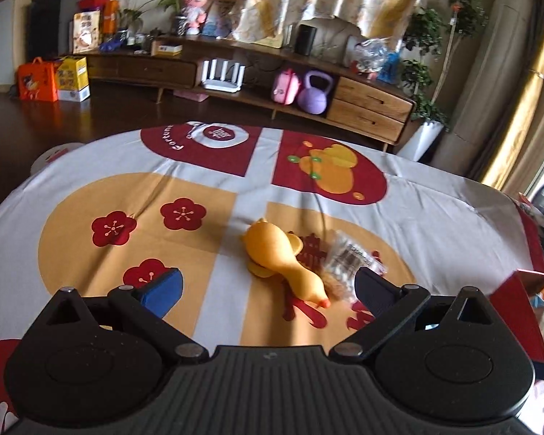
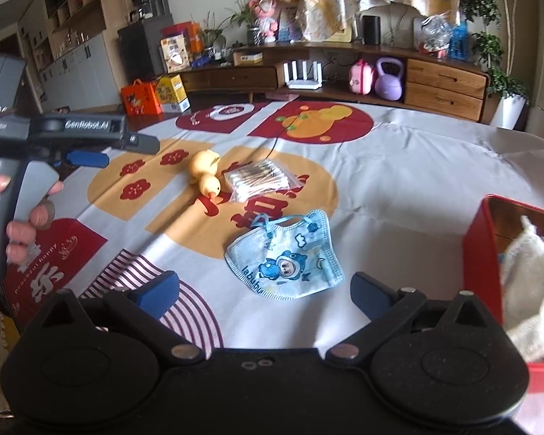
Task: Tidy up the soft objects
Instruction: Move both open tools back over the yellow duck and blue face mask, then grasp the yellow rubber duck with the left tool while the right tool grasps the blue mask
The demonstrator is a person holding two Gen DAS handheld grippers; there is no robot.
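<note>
1. the yellow rubber duck lies on its side on the printed tablecloth, long axis running from far-left to near-right in the left wrist view, red beak end toward the camera.
2. a clear bag of cotton swabs touches the duck's right side.
3. a blue cartoon face mask lies flat, nearer the right gripper.
4. a red box at right holds a white cloth.
5. the left gripper is spread wide and empty, over the duck's beak end; the right one likewise gapes, holding nothing.
</note>
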